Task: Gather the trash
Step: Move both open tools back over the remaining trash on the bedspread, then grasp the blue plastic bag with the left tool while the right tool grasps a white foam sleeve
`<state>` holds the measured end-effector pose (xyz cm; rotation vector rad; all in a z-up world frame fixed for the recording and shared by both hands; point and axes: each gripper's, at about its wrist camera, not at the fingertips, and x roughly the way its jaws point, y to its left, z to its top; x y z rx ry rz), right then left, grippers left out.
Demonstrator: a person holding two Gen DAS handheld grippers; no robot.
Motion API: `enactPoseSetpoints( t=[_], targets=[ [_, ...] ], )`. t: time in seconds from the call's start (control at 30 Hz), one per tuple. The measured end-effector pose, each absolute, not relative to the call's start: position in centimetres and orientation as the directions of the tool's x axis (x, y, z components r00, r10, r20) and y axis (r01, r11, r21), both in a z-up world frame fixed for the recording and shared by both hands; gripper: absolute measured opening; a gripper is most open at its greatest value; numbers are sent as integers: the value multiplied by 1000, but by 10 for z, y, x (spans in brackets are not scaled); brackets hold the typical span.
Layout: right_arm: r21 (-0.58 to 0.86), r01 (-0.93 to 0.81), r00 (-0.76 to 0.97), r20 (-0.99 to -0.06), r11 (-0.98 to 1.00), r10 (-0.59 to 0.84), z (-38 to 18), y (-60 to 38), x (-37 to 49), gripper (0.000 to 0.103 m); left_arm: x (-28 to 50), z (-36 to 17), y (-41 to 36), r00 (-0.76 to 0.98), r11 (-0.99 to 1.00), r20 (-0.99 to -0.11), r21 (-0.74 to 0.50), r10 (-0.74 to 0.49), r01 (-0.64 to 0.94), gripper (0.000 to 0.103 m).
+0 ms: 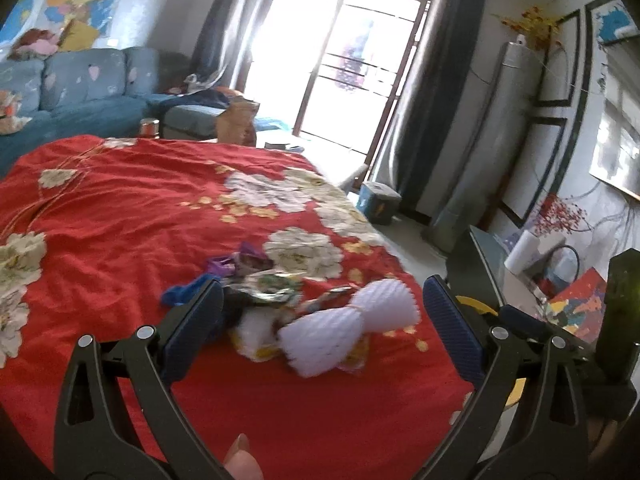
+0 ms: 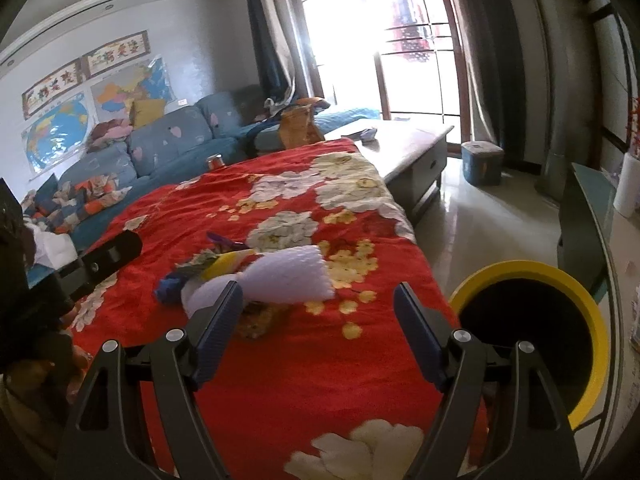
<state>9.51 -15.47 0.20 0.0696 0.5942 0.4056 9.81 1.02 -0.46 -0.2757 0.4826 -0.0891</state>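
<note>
**Both grippers empty over the trash pile**

Left gripper [image 1: 320, 316] and right gripper [image 2: 318, 312] both hang spread wide, gripping nothing. White foam netting [image 1: 348, 328] and crumpled wrappers [image 1: 264, 288] lie near the red floral cloth's [image 1: 120, 208] right edge, yellow-rimmed bin [image 2: 532, 344] just beside it.

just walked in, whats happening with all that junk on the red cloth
A person is clearing trash with a handheld gripper in each hand. Both the left gripper and right gripper are open and empty, facing the white foam net and wrappers on the red floral cloth. A yellow-rimmed bin waits alongside.
</note>
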Motion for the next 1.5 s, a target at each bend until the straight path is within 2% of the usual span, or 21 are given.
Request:
enactPoseSetpoints(
  t=[0.33,0.53,0.83,1.0,1.13,1.17,1.23,1.33,1.43,1.5],
  targets=[
    [163,-395,728,-545,904,416,2,-121,108,75,96,-21,63,871,945,-488,-308,-60,-108,92],
    [156,-378,723,-565,912,397,-5,-114,126,75,101,-44,92,833,931,-551,-325,-43,-167,92],
    [179,-325,707,-606,929,364,-23,-117,159,75,115,-78,106,774,905,-616,-400,-146,-148,59],
    [232,-308,673,-632,923,384,-33,-120,174,75,126,-86,104,758,887,-621,-442,-198,-131,55],
    [283,-307,645,-640,909,417,-40,-122,180,75,133,-91,101,744,877,-629,-464,-225,-127,44],
    [295,-308,639,-640,905,426,-40,-123,181,74,134,-92,100,741,876,-632,-465,-230,-125,39],
    [333,-315,615,-642,889,458,-43,-123,182,68,135,-94,99,734,874,-634,-473,-246,-116,25],
    [372,-335,581,-642,865,501,-46,-122,183,48,135,-96,101,732,867,-632,-485,-254,-117,14],
    [360,-366,582,-631,858,513,-42,-120,175,29,131,-96,106,739,856,-621,-502,-260,-121,8],
    [353,-374,589,-624,857,514,-38,-120,170,23,128,-96,108,745,852,-616,-508,-257,-126,7]
  ],
)
